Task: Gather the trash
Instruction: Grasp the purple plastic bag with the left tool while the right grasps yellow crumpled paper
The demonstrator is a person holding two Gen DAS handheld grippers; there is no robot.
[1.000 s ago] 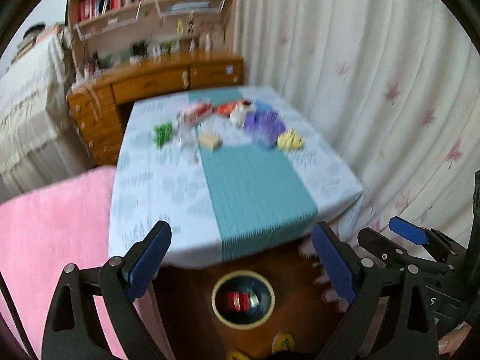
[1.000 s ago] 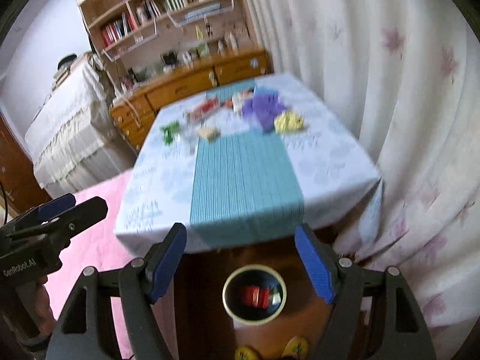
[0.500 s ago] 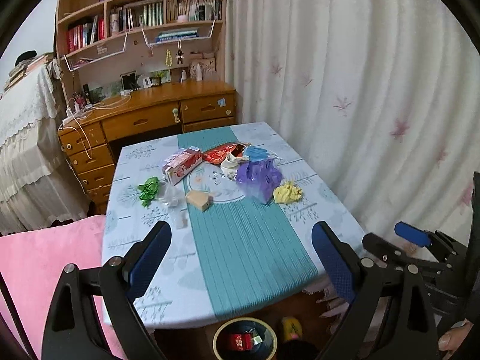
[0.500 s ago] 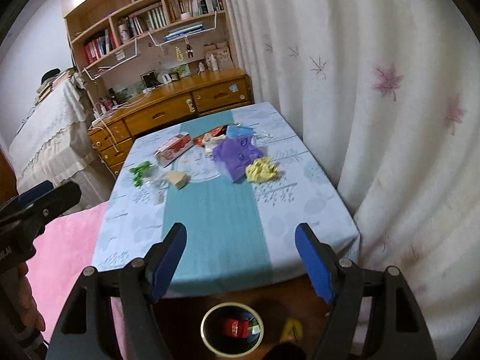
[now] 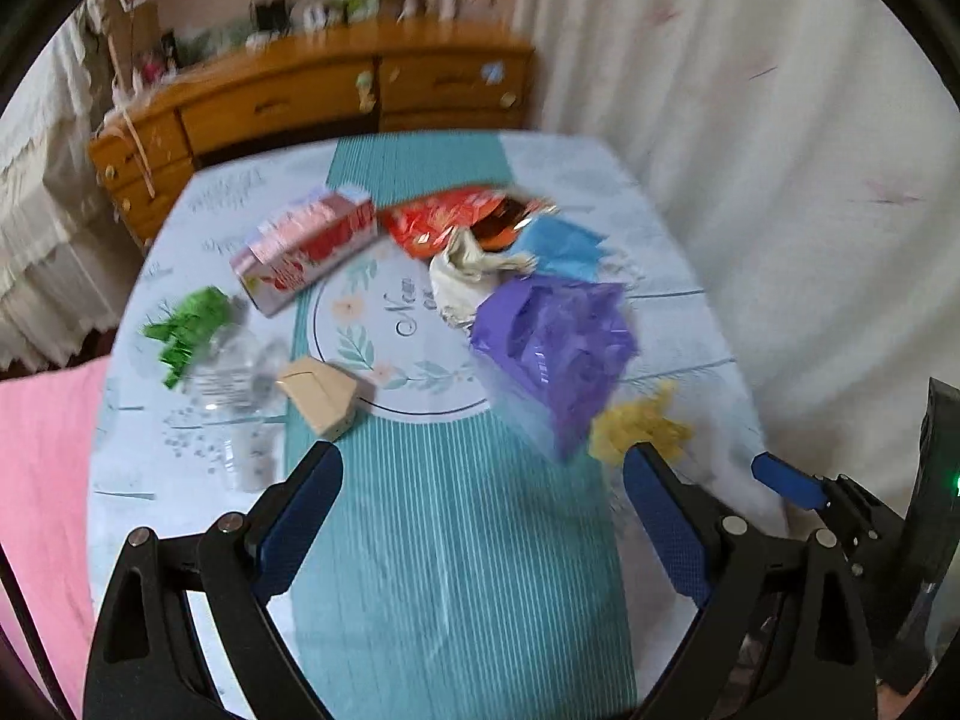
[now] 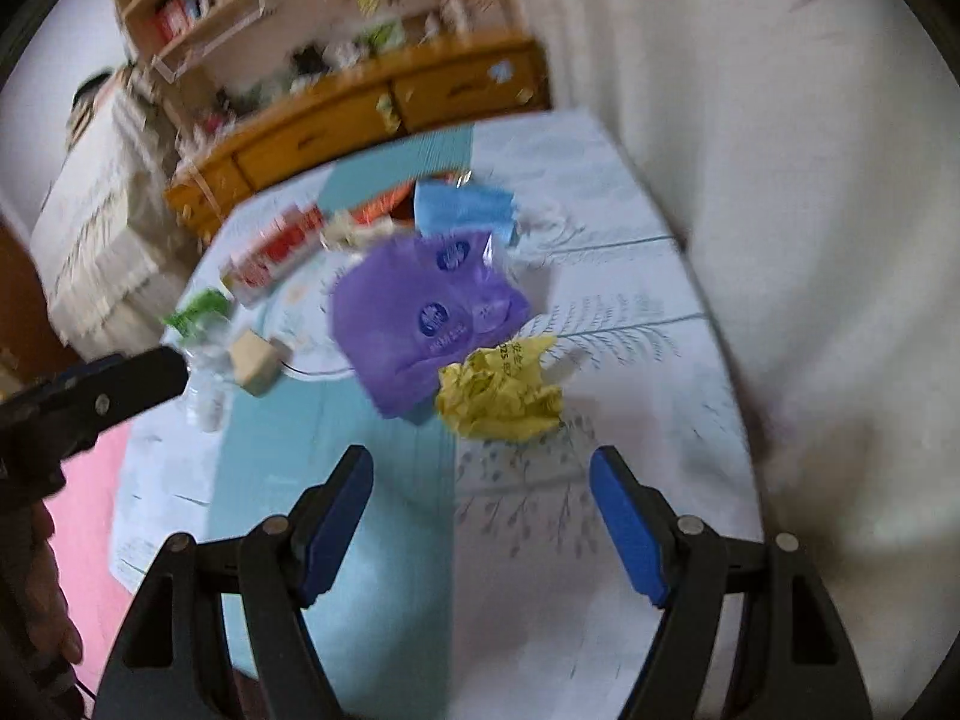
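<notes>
- White curtains [image 5: 750, 150] are seen at 3 o'clock of the desk [image 5: 672, 312], which is covered by a pale patterned cloth with a teal striped runner [image 5: 444, 540] down its middle.
- At 12 o'clock beyond the desk, a wooden drawer unit [image 5: 312, 102] is seen below shelves [image 6: 252, 6], all blurred.
- Trash is spread over the far half of the desk.
- A red and pink carton [image 5: 306, 249] lies at 11 o'clock, with an orange wrapper [image 5: 444, 219] just beside it at 12 o'clock.
- A blue face mask [image 6: 462, 210] and a crumpled white paper [image 5: 462, 276] are seen next to the wrapper.
- A purple plastic bag [image 6: 420, 312] lies near the middle, touching a yellow crumpled wrapper [image 6: 501, 387] at its 5 o'clock side.
- At 9 o'clock, a green scrap [image 5: 189, 327], a clear plastic bottle [image 5: 237, 384] and a small tan box [image 5: 318, 393] are grouped.
- The left tool [image 5: 480, 534] is held wide open above the runner, with nothing between its pads.
- The right tool [image 6: 480, 516] is likewise spread wide and empty, just short of the yellow wrapper.
</notes>
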